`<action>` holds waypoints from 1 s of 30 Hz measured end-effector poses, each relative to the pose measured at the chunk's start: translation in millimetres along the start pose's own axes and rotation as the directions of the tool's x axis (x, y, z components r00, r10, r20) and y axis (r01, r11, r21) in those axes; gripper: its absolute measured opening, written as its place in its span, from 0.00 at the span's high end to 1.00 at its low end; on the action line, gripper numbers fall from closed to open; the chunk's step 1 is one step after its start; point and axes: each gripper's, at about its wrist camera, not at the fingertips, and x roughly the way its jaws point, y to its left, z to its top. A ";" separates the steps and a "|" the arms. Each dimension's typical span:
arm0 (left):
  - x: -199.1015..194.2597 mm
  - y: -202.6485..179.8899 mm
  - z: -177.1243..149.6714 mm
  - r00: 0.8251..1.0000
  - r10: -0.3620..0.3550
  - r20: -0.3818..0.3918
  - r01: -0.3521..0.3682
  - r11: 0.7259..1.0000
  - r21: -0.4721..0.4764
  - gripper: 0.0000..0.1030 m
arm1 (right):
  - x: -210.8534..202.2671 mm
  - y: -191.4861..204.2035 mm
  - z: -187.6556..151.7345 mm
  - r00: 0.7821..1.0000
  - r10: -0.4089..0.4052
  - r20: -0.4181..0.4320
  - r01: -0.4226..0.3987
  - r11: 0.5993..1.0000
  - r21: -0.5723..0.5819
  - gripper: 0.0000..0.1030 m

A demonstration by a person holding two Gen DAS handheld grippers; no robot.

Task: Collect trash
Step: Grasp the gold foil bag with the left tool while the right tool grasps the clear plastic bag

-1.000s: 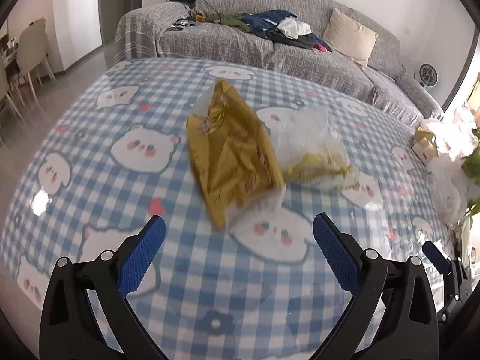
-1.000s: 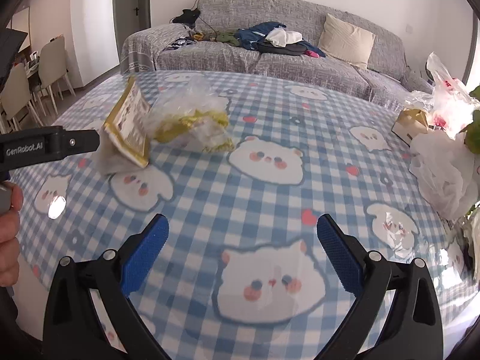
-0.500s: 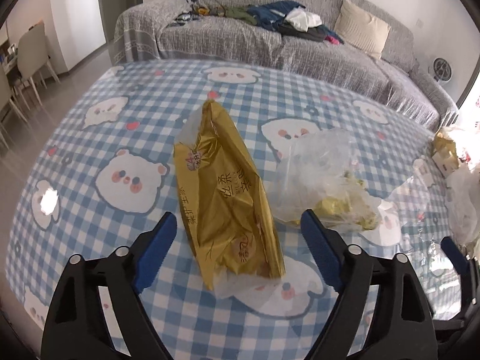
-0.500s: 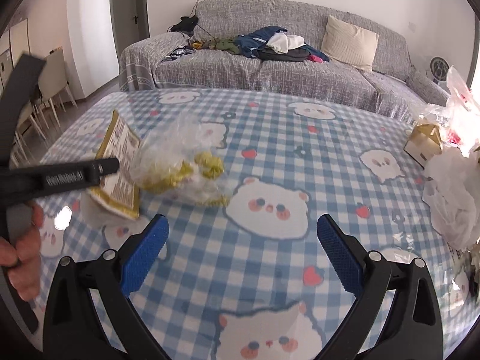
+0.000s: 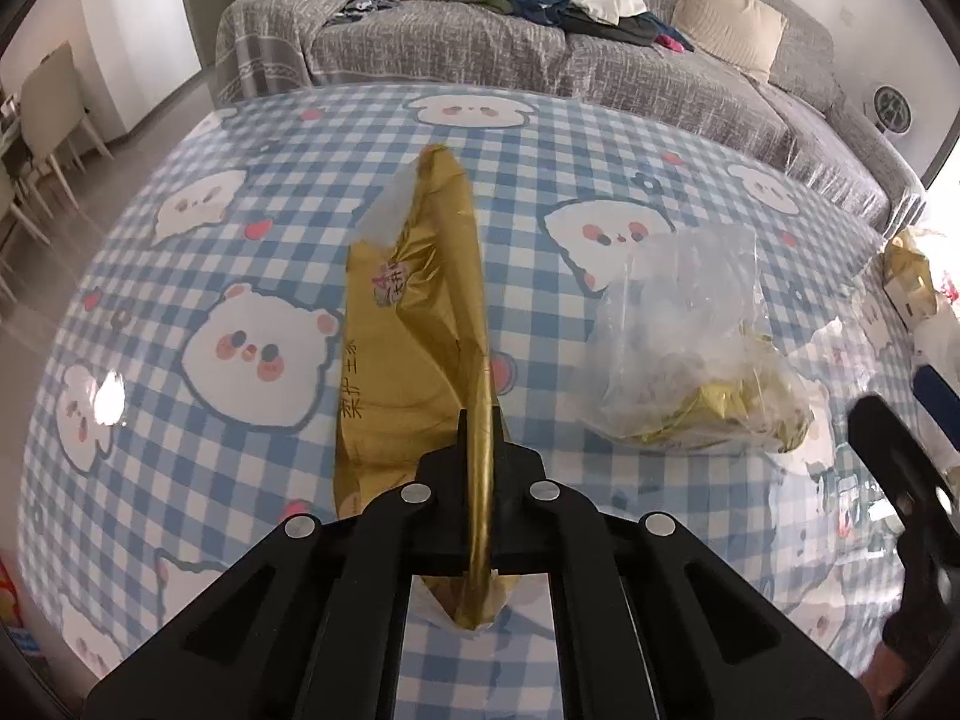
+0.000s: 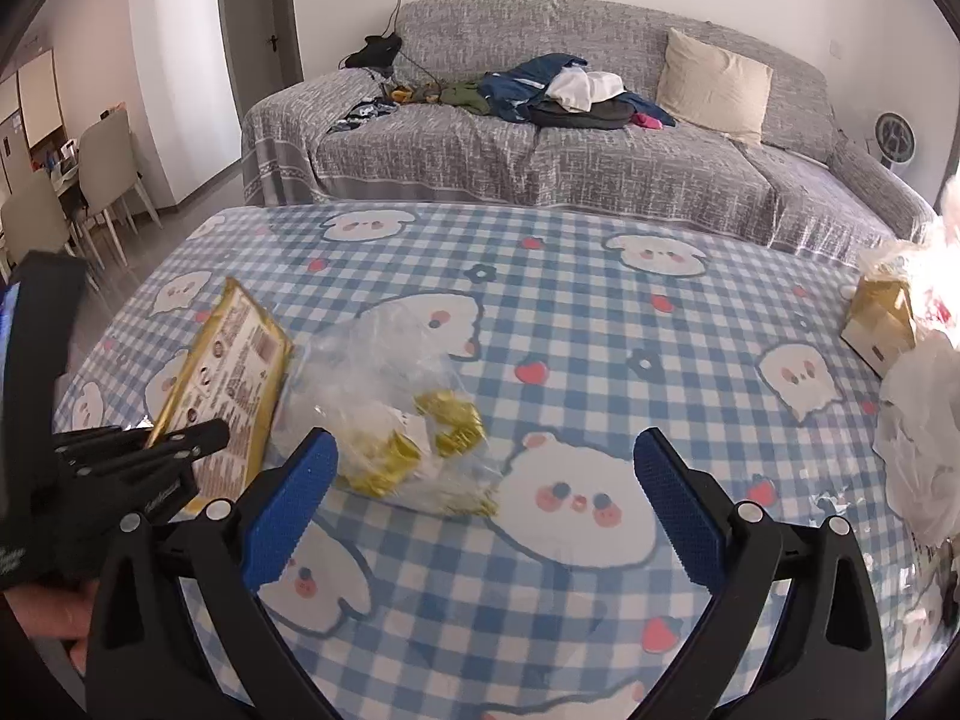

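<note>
The left gripper (image 5: 479, 420) had just been closing and was seen clamped on the near end of a gold foil packet (image 5: 414, 324), the packet's edge being pinched between the black fingers. The packet was tilted up on its edge, its far end reaching away over the desk (image 5: 180, 420), which was covered by a blue checked cloth printed with white bears. Just to the right of the packet, a crumpled clear plastic bag (image 5: 690, 348) with yellow scraps inside was lying on the cloth.

The right gripper (image 6: 480, 498) was held wide, with nothing between its blue pads (image 6: 288, 504). The clear bag lay just beyond its left finger. Further right, at the desk's edge, a small gold box (image 6: 882, 324) and white plastic bags (image 6: 924, 432) were seen. Behind the desk, a grey sofa (image 6: 540, 162) strewn with clothes was visible.
</note>
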 end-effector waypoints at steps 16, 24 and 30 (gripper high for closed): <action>-19.8 73.2 -6.0 0.998 0.060 0.028 -0.059 0.998 -0.036 0.98 | 50.3 50.3 12.8 0.996 0.028 -0.087 -0.028 1.000 -0.002 0.08; -14.0 87.3 -8.2 0.997 0.072 0.018 -0.072 0.997 -0.042 0.98 | 74.0 56.6 13.2 0.990 0.036 -0.137 -0.030 0.998 0.048 0.10; -10.4 89.1 -10.1 0.997 0.080 0.009 -0.079 0.996 -0.039 0.98 | 86.6 60.5 11.3 0.984 0.036 -0.173 -0.027 0.998 0.058 0.29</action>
